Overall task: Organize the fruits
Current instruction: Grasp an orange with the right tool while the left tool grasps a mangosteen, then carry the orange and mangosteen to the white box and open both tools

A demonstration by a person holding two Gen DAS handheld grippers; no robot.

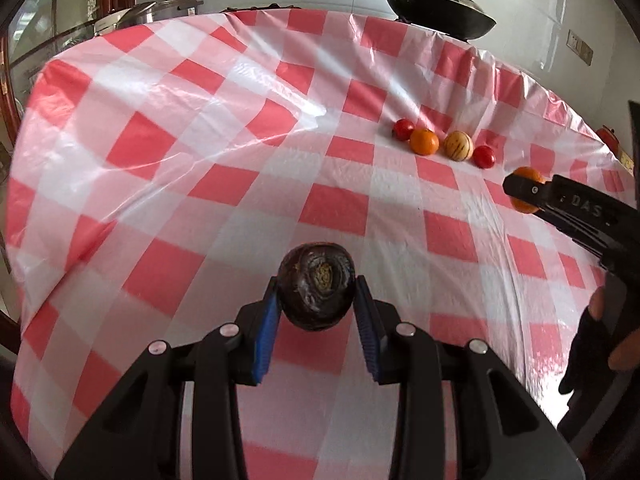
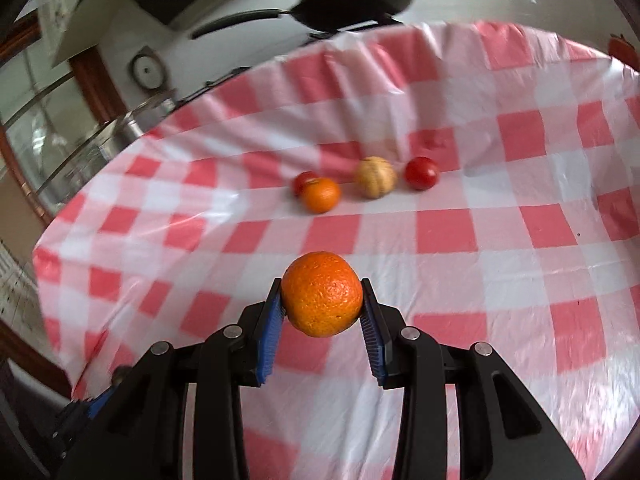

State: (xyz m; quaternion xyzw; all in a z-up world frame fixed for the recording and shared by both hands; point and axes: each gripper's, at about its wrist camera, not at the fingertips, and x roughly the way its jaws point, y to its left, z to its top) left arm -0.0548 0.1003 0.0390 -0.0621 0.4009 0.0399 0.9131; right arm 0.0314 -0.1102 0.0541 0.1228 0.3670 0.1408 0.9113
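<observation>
Close up, the left gripper [image 1: 317, 300] pinches a dark purple fruit [image 1: 317, 286] between its blue pads, up off the checked cloth [image 1: 200, 160]. Beside it, the right gripper [image 2: 322, 300] pinches an orange [image 2: 322, 294] the same way. Farther back on the cloth sits a row of four: a tomato [image 1: 403, 129], a small orange [image 1: 424, 141], a tan striped fruit [image 1: 458, 145] and another tomato [image 1: 484, 156]. Past the cloth's far edge is a black pan [image 1: 440, 8].
</observation>
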